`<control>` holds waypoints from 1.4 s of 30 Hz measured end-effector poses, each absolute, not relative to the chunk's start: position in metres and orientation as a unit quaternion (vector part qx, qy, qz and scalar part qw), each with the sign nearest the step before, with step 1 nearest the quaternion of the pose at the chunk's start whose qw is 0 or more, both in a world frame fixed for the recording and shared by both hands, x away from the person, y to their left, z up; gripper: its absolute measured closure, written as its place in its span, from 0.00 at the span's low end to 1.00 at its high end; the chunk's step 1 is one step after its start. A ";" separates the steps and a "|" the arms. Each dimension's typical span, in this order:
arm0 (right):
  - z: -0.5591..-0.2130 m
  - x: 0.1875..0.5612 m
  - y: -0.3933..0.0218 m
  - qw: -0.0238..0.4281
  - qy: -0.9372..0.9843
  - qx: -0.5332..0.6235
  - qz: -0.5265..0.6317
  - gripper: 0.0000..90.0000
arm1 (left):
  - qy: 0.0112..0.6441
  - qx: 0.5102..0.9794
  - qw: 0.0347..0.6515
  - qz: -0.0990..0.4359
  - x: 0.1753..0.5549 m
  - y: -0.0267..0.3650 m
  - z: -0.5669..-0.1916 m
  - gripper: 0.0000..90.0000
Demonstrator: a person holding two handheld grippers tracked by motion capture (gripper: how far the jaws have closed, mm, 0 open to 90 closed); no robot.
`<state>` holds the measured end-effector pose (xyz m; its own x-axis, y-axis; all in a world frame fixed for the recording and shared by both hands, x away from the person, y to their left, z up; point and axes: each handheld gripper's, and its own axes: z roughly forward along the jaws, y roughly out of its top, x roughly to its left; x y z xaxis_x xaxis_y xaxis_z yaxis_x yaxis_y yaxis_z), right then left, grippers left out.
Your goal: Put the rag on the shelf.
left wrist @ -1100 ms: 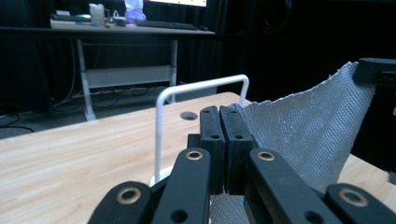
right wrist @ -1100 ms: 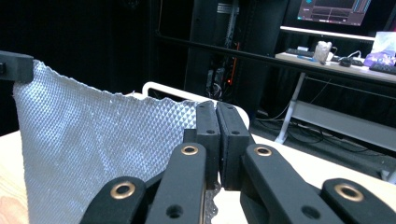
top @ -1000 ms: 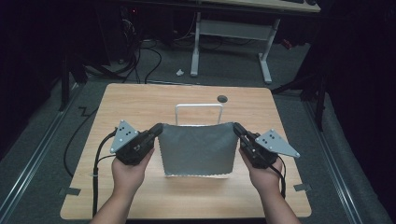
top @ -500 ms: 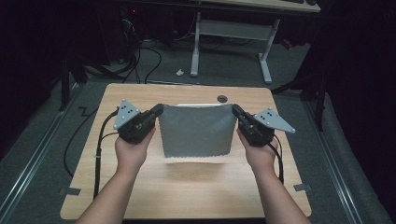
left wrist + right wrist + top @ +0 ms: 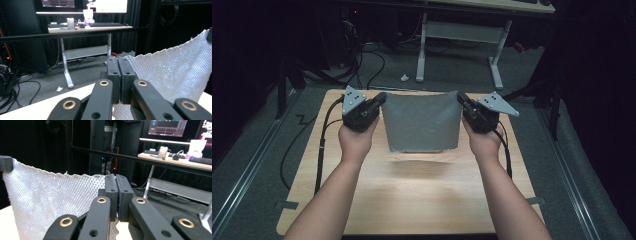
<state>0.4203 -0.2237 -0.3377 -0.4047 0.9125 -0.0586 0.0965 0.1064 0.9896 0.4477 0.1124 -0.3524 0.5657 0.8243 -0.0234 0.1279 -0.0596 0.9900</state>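
Note:
A silvery grey sheet [image 5: 422, 122] with a fine embossed pattern hangs spread between my two grippers above the far half of the wooden table [image 5: 412, 200]. My left gripper [image 5: 382, 100] is shut on its upper left corner, my right gripper [image 5: 460, 100] on its upper right corner. The lower edge hangs free over a shadow on the tabletop. In the left gripper view the jaws [image 5: 120, 60] meet on the sheet [image 5: 170, 70], which runs off to the right. In the right gripper view the closed jaws [image 5: 116, 177] pinch the sheet [image 5: 50, 202], which stretches left to the other gripper's jaw tip [image 5: 5, 162].
Beyond the table's far edge stands a desk with white legs [image 5: 422, 50], and cables [image 5: 372, 65] lie on the grey floor. A black cable [image 5: 319, 150] trails from the left gripper over the table's left side. Monitors and a keyboard [image 5: 105, 24] sit on the far desk.
Both hands have moved toward the far side of the table and risen slightly, carrying the sheet; its lower edge has come up off the tabletop. The grips are unchanged.

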 end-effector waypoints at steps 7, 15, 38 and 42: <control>-0.341 0.448 -0.222 0.375 0.649 0.403 0.525 1.00 | 0.378 0.675 0.555 0.305 0.472 0.104 -0.355 0.99; -0.354 0.471 -0.232 0.356 0.658 0.430 0.505 1.00 | 0.386 0.702 0.523 0.291 0.496 0.090 -0.368 0.99; -0.423 0.474 -0.234 0.284 0.704 0.442 0.478 1.00 | 0.384 0.751 0.496 0.208 0.483 0.087 -0.438 0.99; -0.430 0.468 -0.230 0.285 0.702 0.438 0.484 1.00 | 0.384 0.749 0.502 0.198 0.478 0.086 -0.445 0.99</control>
<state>0.4683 -0.2298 -0.4298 -0.4531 0.8911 0.0248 0.3393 0.1467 0.9291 0.4784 0.0855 -0.4445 0.6264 0.7744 -0.0889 0.3760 -0.2003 0.9047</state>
